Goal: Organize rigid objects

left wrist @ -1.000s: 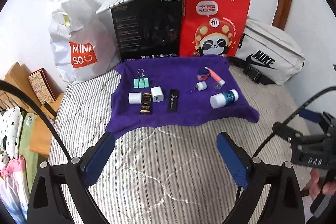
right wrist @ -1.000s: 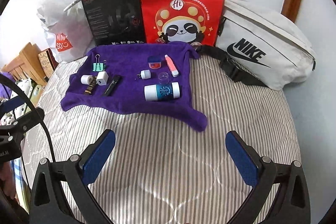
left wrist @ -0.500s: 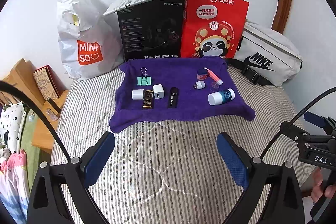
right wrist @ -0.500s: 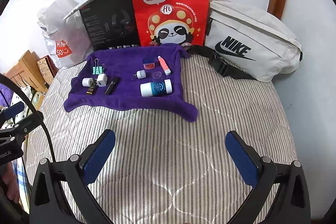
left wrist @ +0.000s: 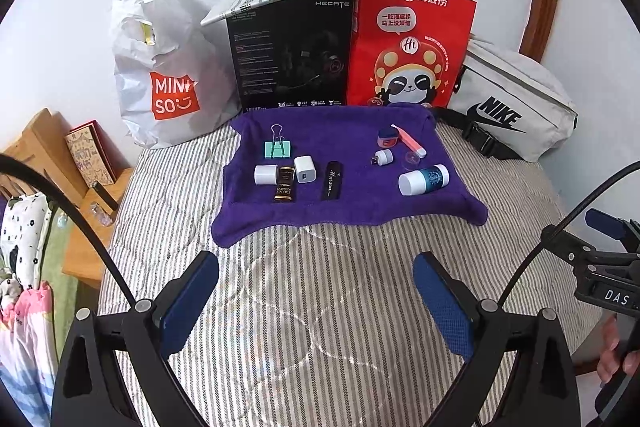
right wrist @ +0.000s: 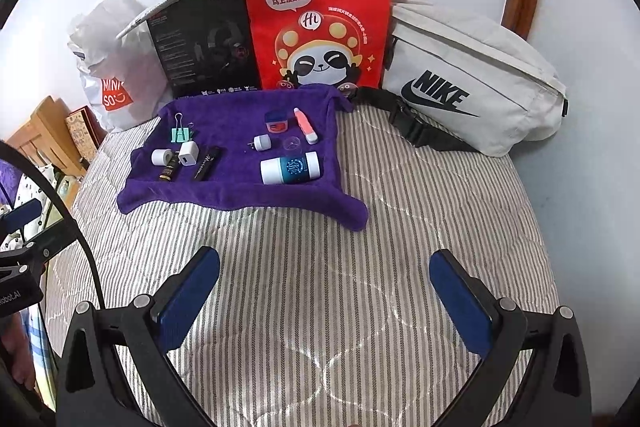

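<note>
Both tools hang back over the striped bed [right wrist: 400,227], well short of the purple towel [left wrist: 352,203] where all the small items lie. Left tool [left wrist: 316,291] has its jaws spread wide with nothing between the pads; right tool [right wrist: 324,291] same, wide apart and empty, touching nothing. On the towel there are two loose groups. Left group: green binder clip [left wrist: 277,148], white cylinder [left wrist: 265,174], dark brown tube [left wrist: 285,183], white charger cube [left wrist: 305,169], black stick [left wrist: 333,180]. Right group: red-and-blue jar [left wrist: 387,137], pink tube [left wrist: 409,145], small USB plug [left wrist: 382,157], white-and-teal bottle [left wrist: 423,179], plus something clear beside the plug, likely a cap, too faint to confirm. Step in hand is hard to pin down: this layout fits items already sorted into two clusters, or items laid out awaiting sorting. Any pick would need a long reach forward and a much narrower jaw gap; the bottle lies on its side and could roll.
</note>
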`<state>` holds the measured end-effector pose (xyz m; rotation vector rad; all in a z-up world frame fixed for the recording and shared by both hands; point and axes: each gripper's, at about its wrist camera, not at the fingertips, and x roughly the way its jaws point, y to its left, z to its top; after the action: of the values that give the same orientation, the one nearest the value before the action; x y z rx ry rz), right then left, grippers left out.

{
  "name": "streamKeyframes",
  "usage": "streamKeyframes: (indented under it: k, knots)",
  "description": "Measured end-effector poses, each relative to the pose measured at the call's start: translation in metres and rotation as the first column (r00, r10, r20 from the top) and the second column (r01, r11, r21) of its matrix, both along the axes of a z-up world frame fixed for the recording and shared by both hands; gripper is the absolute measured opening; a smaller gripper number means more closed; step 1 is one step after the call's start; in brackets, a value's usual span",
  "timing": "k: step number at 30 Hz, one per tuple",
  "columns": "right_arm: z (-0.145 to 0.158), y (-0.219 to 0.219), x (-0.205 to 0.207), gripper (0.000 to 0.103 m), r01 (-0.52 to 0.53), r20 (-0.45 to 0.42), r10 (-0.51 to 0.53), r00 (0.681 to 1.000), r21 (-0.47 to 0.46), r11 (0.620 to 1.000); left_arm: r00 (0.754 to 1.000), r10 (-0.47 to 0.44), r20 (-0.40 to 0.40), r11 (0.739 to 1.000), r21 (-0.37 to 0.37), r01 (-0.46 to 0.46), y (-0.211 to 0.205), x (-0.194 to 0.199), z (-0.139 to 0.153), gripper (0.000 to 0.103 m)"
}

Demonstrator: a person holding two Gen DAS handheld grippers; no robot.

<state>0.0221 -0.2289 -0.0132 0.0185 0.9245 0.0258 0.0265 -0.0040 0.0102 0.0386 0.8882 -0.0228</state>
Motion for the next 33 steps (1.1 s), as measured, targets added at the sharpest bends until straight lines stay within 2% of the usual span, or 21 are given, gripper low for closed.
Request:
streamKeyframes:
  k: [33]
  knots:
    - [0.0053, 0.0045, -0.0084, 0.103, -0.008, 0.017, 0.008, 1.0, -0.003, 1.0, 0.999, -0.026, -0.02, 0.999, 0.029, 0.027, -0.0014, -0.0037, -0.0031, 0.098]
